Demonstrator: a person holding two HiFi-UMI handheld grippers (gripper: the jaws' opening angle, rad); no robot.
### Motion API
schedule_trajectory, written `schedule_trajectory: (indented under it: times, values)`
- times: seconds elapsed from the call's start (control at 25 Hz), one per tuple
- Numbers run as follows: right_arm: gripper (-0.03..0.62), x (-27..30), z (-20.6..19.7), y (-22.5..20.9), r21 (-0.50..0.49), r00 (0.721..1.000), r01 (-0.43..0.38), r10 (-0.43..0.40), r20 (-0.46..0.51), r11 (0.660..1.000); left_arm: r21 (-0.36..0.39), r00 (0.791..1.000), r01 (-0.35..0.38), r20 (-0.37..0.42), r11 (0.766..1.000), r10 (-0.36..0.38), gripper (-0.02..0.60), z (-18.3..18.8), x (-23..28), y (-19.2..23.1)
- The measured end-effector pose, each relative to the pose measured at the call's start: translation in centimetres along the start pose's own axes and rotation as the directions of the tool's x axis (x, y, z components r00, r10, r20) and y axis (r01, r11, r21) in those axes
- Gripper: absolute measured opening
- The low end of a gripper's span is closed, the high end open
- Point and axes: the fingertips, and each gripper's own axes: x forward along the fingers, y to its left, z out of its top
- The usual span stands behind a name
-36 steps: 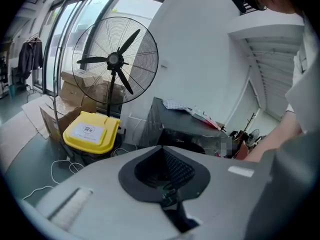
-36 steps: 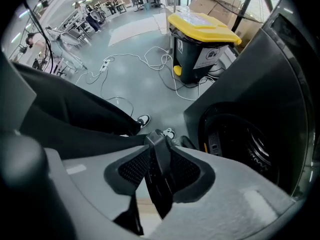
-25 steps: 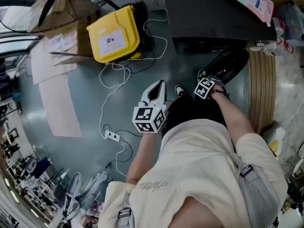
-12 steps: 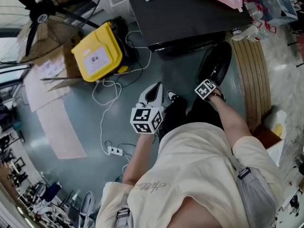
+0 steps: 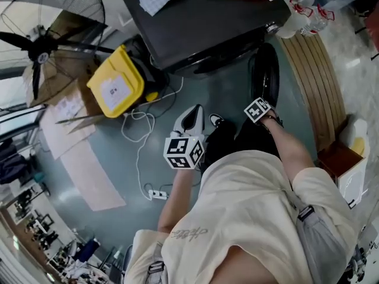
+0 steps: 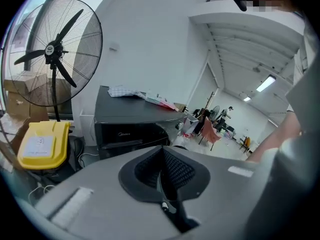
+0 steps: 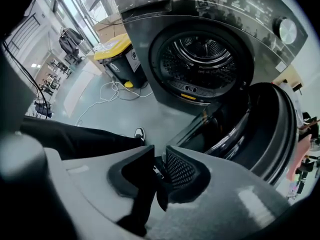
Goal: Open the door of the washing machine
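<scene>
On a grey floor [image 5: 112, 152], the black washing machine [image 7: 145, 39] stands, round door [image 7: 270, 129] open; left gripper [image 6: 161, 156] pinched together, empty; right gripper [image 7: 160, 156] jaws closing, empty.

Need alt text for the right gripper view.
A dark grey front-loading washing machine stands with its round door swung open, the metal drum exposed. In the foreground the right claw is closing with nothing between its jaws.
</scene>
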Motion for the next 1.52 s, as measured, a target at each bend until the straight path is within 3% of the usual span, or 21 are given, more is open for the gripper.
schedule_trajectory:
  times: [0.48, 0.92, 1.16, 1.32, 1.52]
  values:
    - [0.067, -2.2, -4.7, -6.4, 0.181, 0.998, -0.001, -0.011, 0.065, 0.983, 0.075, 0.998, 0.049, -0.028, 0.996, -0.047, 0.017, 2.7, 5.0, -6.1]
    - [0.066, -3.9, -8.3, -11.8, 0.207, 0.995, 0.004, -0.026, 0.099, 0.978, 0.107, 0.998, 0.064, -0.033, 0.992, -0.061, 0.017, 3.0, 8.6, -11.4]
    - [0.035, -4.9, -10.1, -14.7, 0.195, 0.993, 0.008, -0.03, 0.112, 0.981, 0.11, 0.997, 0.076, -0.027, 0.991, -0.074, 0.017, 3.1, 10.7, -14.5]
    - [0.007, -5.8, -13.0, -16.5, 0.23, 0.999, 0.028, -0.036, 0.029, 0.973, 0.12, 0.997, 0.075, -0.025, 0.99, -0.073, 0.017, 3.2, 11.7, -15.8]
    - [0.002, -6.1, -12.3, -18.6, 0.17, 0.993, 0.036, -0.054, 0.101, 0.985, 0.13, 0.997, 0.072, -0.023, 0.989, -0.069, 0.018, 3.7, 12.9, -17.0]
